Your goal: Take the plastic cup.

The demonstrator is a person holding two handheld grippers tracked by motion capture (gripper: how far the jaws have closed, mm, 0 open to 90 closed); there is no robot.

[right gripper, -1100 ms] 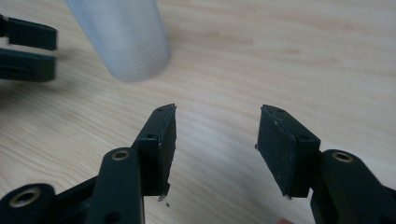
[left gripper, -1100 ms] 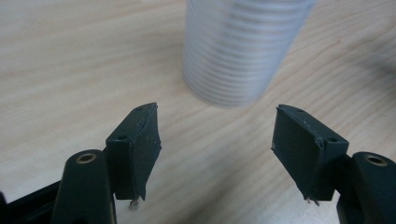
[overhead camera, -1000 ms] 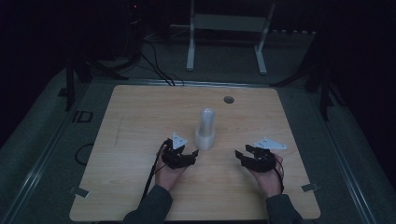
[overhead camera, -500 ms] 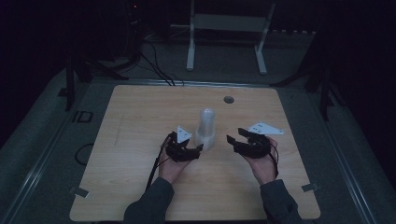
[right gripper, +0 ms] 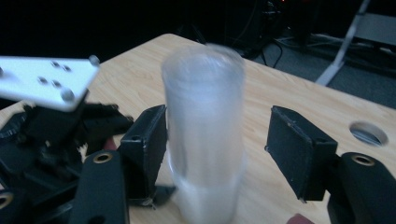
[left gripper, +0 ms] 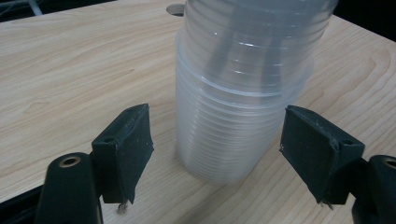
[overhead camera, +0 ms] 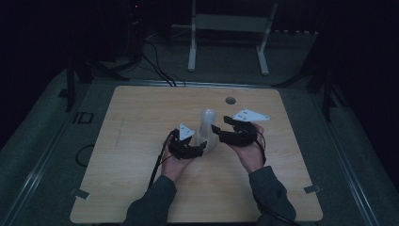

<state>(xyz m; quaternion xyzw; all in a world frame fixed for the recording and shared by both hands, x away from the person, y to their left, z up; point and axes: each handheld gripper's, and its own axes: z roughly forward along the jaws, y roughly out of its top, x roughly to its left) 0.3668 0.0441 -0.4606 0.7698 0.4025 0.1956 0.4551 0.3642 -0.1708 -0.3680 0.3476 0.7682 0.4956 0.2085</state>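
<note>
A dim room: a wooden table (overhead camera: 141,122) on grey floor (overhead camera: 42,117), a white metal stand (overhead camera: 226,28) behind it

Bare table (overhead camera: 141,122) all round; cup stack (overhead camera: 208,132) blocks between both grippers' jaws.

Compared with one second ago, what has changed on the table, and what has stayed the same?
The right gripper has moved up and in toward the stack of clear cups, its open jaws now on either side of the stack's upper part. The left gripper has just been opening; its pads stand clear of the stack's base. The stack stays upright in the same spot on the table.
</note>
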